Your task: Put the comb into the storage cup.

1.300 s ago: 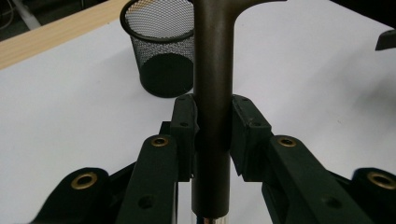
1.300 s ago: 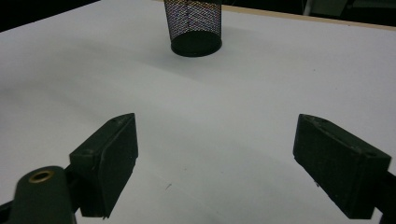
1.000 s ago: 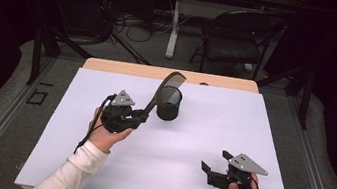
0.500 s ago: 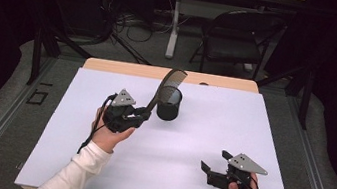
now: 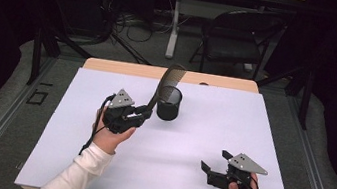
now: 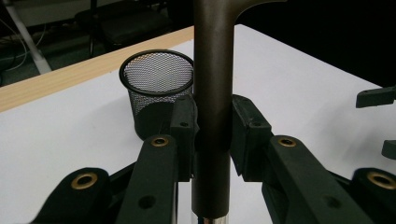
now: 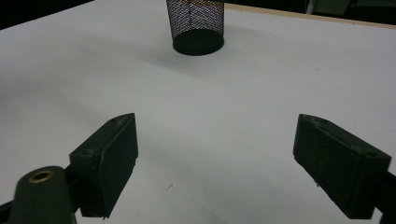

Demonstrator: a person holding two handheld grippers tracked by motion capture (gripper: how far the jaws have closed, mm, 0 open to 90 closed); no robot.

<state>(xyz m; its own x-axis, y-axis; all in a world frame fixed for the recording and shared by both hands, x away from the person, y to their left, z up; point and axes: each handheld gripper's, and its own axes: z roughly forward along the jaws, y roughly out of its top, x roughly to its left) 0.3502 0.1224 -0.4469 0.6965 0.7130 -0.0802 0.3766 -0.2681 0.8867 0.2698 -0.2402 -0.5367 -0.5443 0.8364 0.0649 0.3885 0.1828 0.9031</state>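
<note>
My left gripper [image 5: 146,111] is shut on the round dark handle [image 6: 212,70] of a long utensil [image 5: 168,78]. The utensil's mesh-like head tilts up over a black mesh cup [image 5: 169,103]. In the left gripper view the pads press on both sides of the handle, and the cup [image 6: 156,79] stands just behind it, upright. My right gripper [image 5: 214,160] rests low at the front right of the white table, apart from the cup. Its jaws stand wide open with nothing between them [image 7: 215,154]. From there the cup [image 7: 195,23] is far ahead.
A white sheet [image 5: 201,130] covers the table, with a wooden strip [image 5: 125,68] along the far edge. A dark chair [image 5: 234,44] and cables stand on the floor beyond the table. The other gripper's jaw tips [image 6: 373,98] appear at the right edge of the left gripper view.
</note>
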